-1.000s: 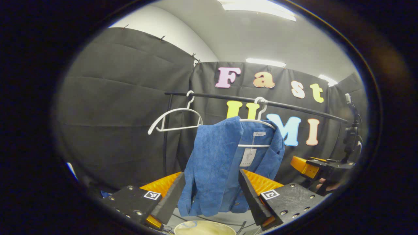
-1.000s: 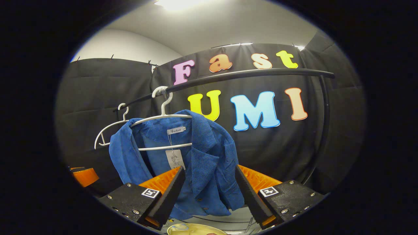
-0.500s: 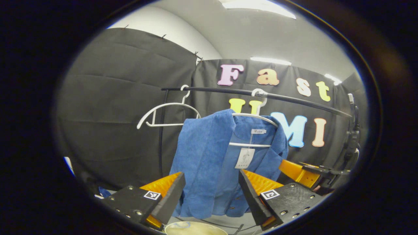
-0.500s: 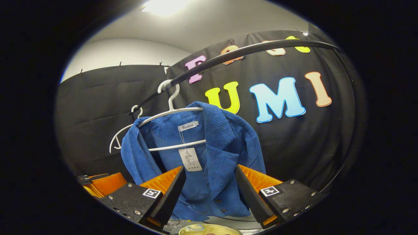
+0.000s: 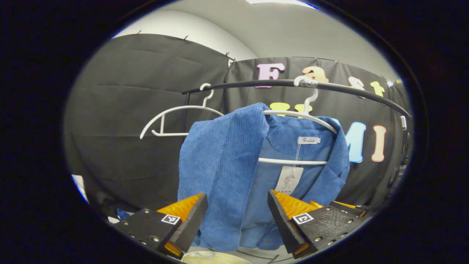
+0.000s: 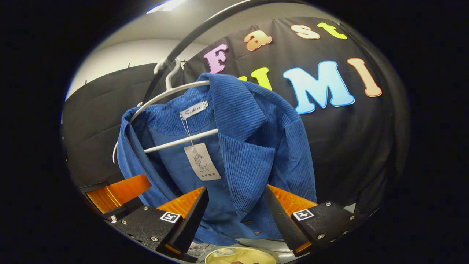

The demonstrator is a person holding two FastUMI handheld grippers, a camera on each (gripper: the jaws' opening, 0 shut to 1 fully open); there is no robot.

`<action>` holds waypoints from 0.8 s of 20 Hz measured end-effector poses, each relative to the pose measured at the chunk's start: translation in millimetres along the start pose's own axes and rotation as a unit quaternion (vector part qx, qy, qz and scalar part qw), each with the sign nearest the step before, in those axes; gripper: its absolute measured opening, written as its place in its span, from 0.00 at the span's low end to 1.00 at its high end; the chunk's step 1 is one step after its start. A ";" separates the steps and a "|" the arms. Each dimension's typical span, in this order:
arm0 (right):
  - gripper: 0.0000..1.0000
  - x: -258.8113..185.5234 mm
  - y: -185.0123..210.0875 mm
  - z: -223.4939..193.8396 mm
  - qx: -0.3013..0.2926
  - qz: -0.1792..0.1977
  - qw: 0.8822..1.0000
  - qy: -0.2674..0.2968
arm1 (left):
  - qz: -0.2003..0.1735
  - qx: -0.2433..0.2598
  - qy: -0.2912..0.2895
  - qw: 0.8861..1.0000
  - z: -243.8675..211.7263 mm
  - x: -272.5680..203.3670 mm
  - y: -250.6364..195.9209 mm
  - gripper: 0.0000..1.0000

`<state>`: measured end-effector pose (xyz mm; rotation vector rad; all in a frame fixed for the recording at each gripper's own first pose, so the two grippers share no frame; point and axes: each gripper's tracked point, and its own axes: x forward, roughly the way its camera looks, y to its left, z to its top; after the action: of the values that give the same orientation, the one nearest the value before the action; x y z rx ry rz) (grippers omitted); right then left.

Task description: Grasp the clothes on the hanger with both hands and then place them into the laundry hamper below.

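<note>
2 grippers, left (image 5: 237, 216) and right (image 6: 236, 216), gape released before the hanging blue jacket (image 5: 227, 172), its hem edge free.

Your blue corduroy jacket (image 5: 223, 165) hangs open on a white hanger (image 5: 304, 114), which is hooked over the black rail (image 5: 256, 84). A paper tag (image 6: 202, 161) dangles from its collar label. Below the hem you can see the pale rim of the laundry hamper (image 6: 242, 255).
</note>
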<state>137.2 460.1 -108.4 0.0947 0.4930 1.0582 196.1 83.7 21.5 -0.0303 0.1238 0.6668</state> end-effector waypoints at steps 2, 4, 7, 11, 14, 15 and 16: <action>0.95 14.3 -5.0 -5.9 -0.007 -0.006 1.000 0.006 | 0.015 0.008 0.011 1.000 -7.2 11.1 1.1 0.98; 0.95 25.6 -9.1 -9.4 -0.004 -0.008 1.000 0.008 | 0.024 0.006 0.017 1.000 -12.9 22.0 -0.4 0.99; 0.95 39.6 -13.1 -13.5 -0.006 -0.012 1.000 0.010 | 0.047 0.013 0.018 0.999 -16.2 33.4 2.2 0.98; 0.84 48.7 -17.0 -6.5 -0.002 -0.009 1.000 -0.001 | 0.070 0.012 0.020 0.997 -18.6 38.1 9.6 0.74; 0.39 50.6 -24.7 -2.7 0.006 -0.006 1.000 -0.005 | 0.056 -0.019 0.010 0.998 -18.9 38.8 8.1 0.38; 0.20 49.5 -28.4 -2.0 0.012 -0.001 1.000 -0.004 | 0.039 -0.022 0.008 0.999 -18.1 38.4 2.6 0.32; 0.12 49.4 -28.2 -0.6 0.019 0.009 1.000 -0.001 | 0.060 -0.016 0.007 0.998 -21.2 39.0 14.7 0.37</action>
<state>179.3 488.2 -134.5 0.1332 0.5111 1.0660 215.1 117.8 -4.2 -0.0584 0.1290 0.7885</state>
